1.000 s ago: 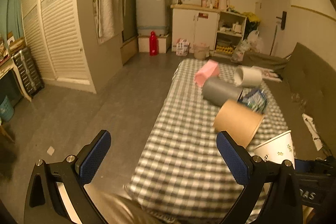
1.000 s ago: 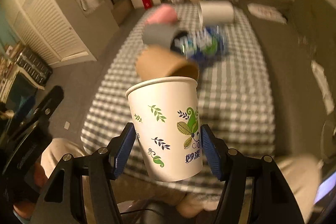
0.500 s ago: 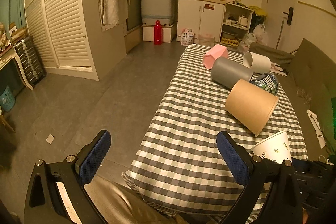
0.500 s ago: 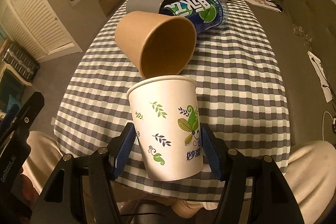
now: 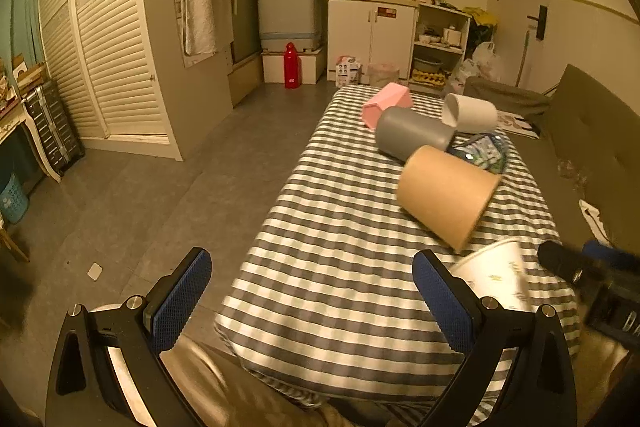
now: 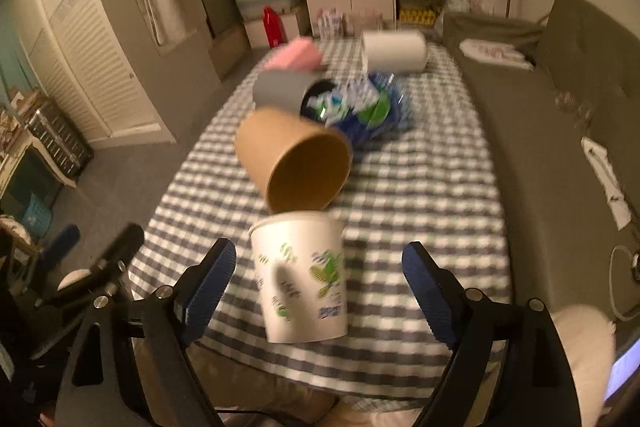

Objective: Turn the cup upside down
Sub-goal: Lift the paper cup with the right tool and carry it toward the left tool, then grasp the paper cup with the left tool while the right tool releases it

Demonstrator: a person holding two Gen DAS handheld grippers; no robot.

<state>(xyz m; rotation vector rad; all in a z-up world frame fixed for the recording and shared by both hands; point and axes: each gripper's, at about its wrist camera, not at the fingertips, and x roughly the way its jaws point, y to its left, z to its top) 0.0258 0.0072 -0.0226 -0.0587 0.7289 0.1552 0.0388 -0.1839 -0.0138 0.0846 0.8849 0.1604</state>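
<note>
Right gripper (image 6: pixel 318 283): jaws are spread wide, with clear gaps on both sides of the paper cup (image 6: pixel 302 275); nothing is clamped. The cup is seen between the jaws at 12 o'clock, rim toward the far side, base toward the camera, blurred by motion. Whether it is resting on the checked worktop (image 6: pixel 420 187) or is in the air cannot be told.

Left gripper (image 5: pixel 310 293): jaws are also wide apart and empty, held over the near worktop edge. In this view the paper cup (image 5: pixel 494 277) is seen at 3 o'clock, just beyond the right-hand pad.

Further out at 12 o'clock a brown cup (image 6: pixel 294 163) is lying on its side, mouth toward the paper cup and just beside its rim. Beyond it a grey cup (image 6: pixel 280 89), a blue-green packet (image 6: pixel 360 107), a pink cup (image 6: pixel 294 57) and a white cup (image 6: pixel 394 51) are lying.

Handling judgement: the cup is taken as thin paper, very light, easily crushed and easily knocked over. The grip is best placed mid-wall, across the diameter, with light pressure. The rim is the stiffest part; the lower wall is expected to buckle.
</note>
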